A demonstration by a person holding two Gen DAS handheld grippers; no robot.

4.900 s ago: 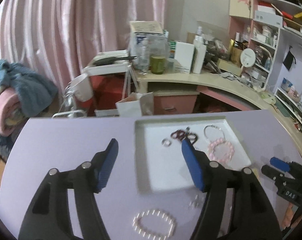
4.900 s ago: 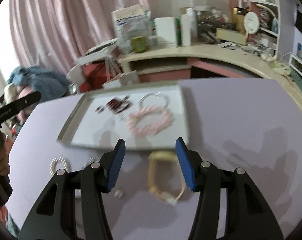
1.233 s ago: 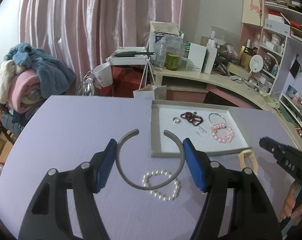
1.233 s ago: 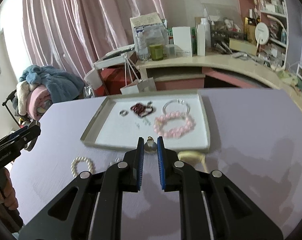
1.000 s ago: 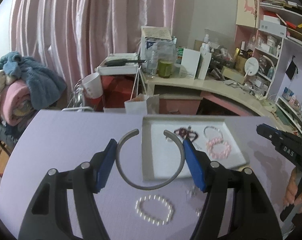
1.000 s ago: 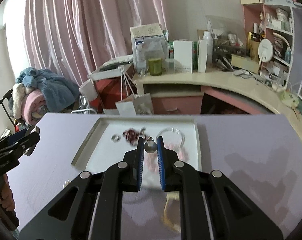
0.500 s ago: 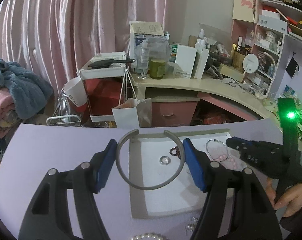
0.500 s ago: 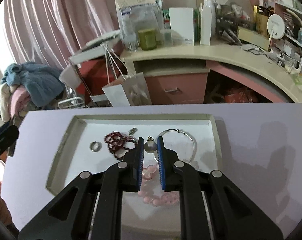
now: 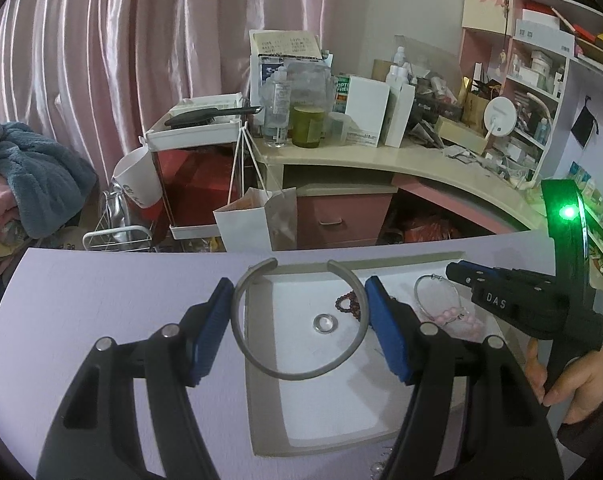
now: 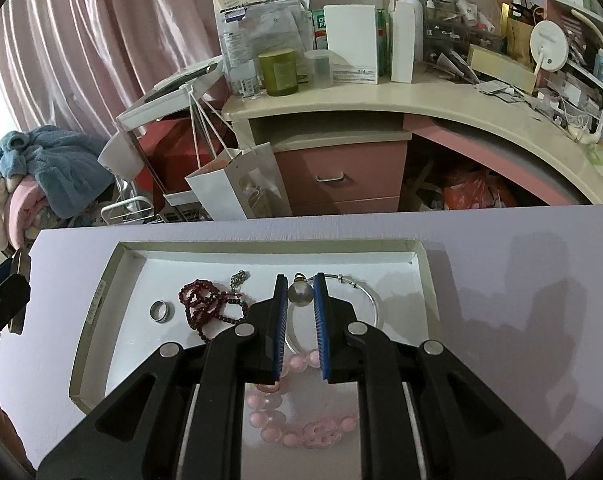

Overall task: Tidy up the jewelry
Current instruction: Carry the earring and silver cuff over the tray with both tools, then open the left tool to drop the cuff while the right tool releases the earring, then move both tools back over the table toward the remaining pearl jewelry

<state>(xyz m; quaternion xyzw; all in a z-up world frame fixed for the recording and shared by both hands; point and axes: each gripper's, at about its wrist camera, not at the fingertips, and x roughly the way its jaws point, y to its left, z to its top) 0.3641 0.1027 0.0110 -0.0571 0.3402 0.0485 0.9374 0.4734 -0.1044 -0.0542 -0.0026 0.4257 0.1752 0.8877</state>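
My left gripper (image 9: pixel 299 300) is shut on a grey open bangle (image 9: pixel 297 372) and holds it above the white tray (image 9: pixel 261 432), over a silver ring (image 9: pixel 325 323). My right gripper (image 10: pixel 300 294) is shut on a small silver round pendant (image 10: pixel 300 293), held above the tray (image 10: pixel 101 292). In the tray lie a silver ring (image 10: pixel 162 311), a dark red bead bracelet (image 10: pixel 205 308), a thin silver hoop bangle (image 10: pixel 371 300) and a pink bead bracelet (image 10: pixel 301 436). The right gripper also shows in the left wrist view (image 9: pixel 457 271), over the tray's right part.
The tray sits on a lilac table (image 10: pixel 521 280). Behind the table stand a cluttered cream desk (image 10: pixel 381 96), a white paper bag (image 10: pixel 237 192), a pink drawer unit (image 10: pixel 341 176) and pink curtains. Small jewelry pieces (image 9: pixel 381 464) lie just in front of the tray.
Both grippers have moved forward over the tray, each still holding its piece. The pearl bracelet on the table has dropped out of the left wrist view.
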